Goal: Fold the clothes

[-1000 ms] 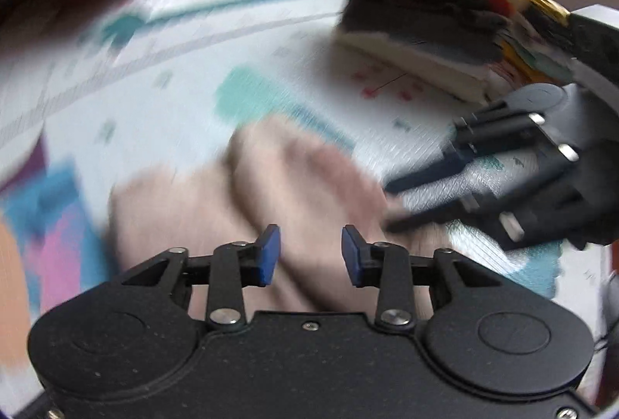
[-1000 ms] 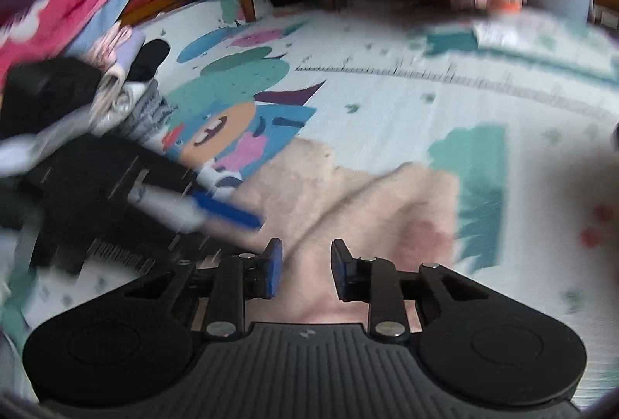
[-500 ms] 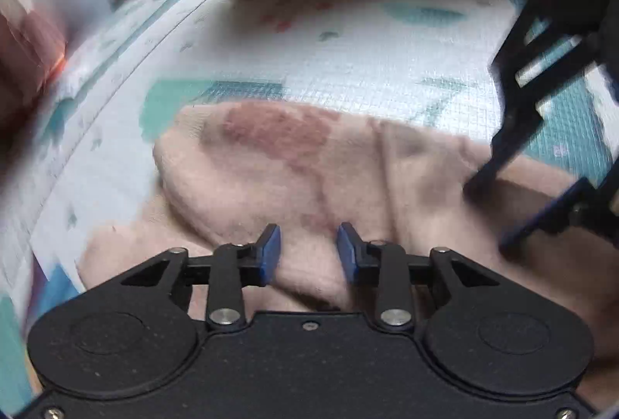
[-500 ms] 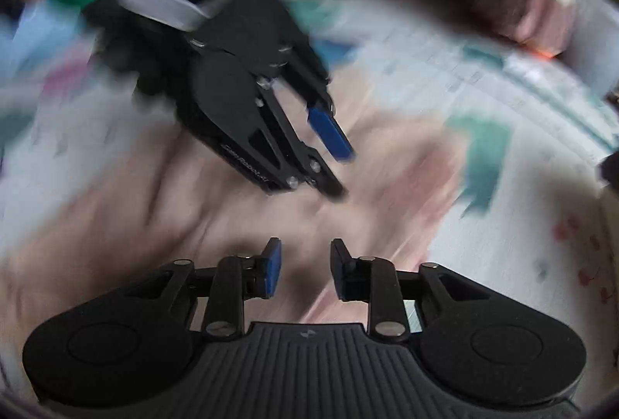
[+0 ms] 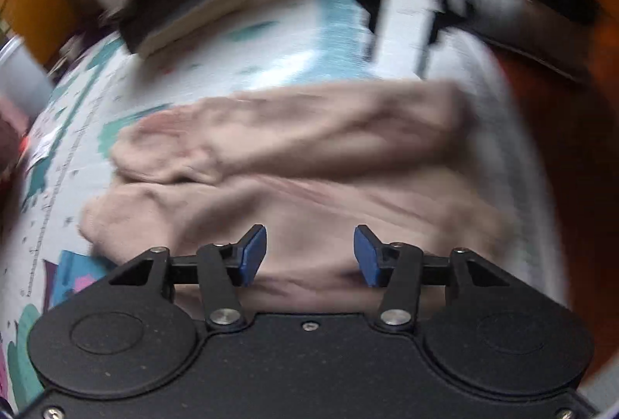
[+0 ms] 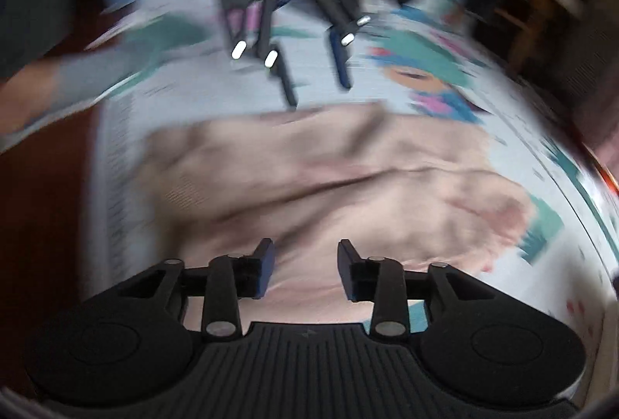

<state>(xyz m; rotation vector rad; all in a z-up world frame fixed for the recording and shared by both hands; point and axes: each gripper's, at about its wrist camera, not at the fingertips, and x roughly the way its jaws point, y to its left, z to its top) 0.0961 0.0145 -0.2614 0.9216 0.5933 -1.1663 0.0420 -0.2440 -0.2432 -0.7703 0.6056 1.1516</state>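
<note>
Patterned play mat, white with teal shapes, over red-brown floor at 3 o'clock. Blurred wooden furniture at 1 o'clock

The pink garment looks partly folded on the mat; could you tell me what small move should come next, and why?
Probably lower both open grippers onto the near edge of the pink garment and pinch it. The left gripper and the right gripper both hang above the cloth with jaws apart, holding nothing, and it lies in loose, wrinkled layers on the play mat.
</note>
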